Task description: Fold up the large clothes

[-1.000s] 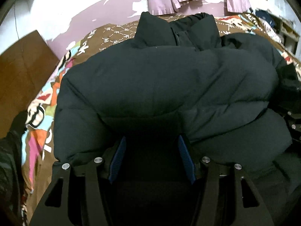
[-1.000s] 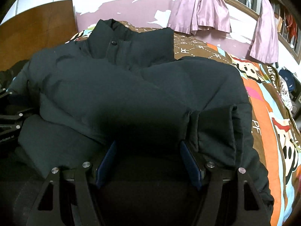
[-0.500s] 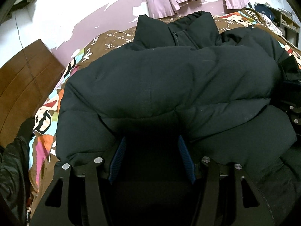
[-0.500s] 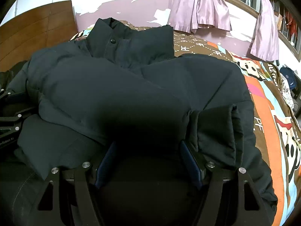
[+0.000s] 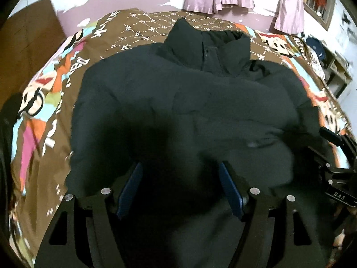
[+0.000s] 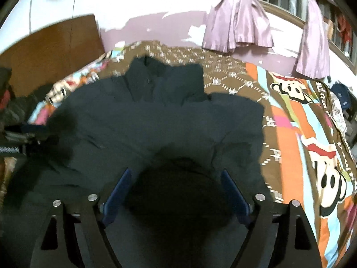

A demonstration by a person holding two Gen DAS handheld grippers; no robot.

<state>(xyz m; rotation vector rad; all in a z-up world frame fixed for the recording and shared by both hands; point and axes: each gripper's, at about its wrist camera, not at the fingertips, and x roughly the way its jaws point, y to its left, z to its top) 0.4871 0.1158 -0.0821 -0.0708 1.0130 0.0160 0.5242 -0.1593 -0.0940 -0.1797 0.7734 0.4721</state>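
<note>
A large black puffer jacket point(image 5: 189, 102) lies on the bed, collar at the far end, sleeves folded in across the body. It also fills the right wrist view point(image 6: 156, 125). My left gripper point(image 5: 180, 178) is open, its blue pads point(image 5: 131, 185) wide apart over the jacket's near hem, holding nothing. My right gripper point(image 6: 176, 183) is open too, its blue pads point(image 6: 234, 192) spread over the near right part of the jacket. The right gripper's black frame point(image 5: 337, 178) shows at the right edge of the left wrist view.
The bed has a brown, orange and blue cartoon-print cover point(image 6: 301, 134). A wooden headboard point(image 6: 49, 51) stands at the left. Purple curtains point(image 6: 238, 20) hang on the far wall. A shelf with clutter point(image 5: 330, 58) is at the far right.
Both grippers have risen and pulled back from the jacket. The jacket now looks smaller and flatter on the bed, with more of the cover showing around it.
</note>
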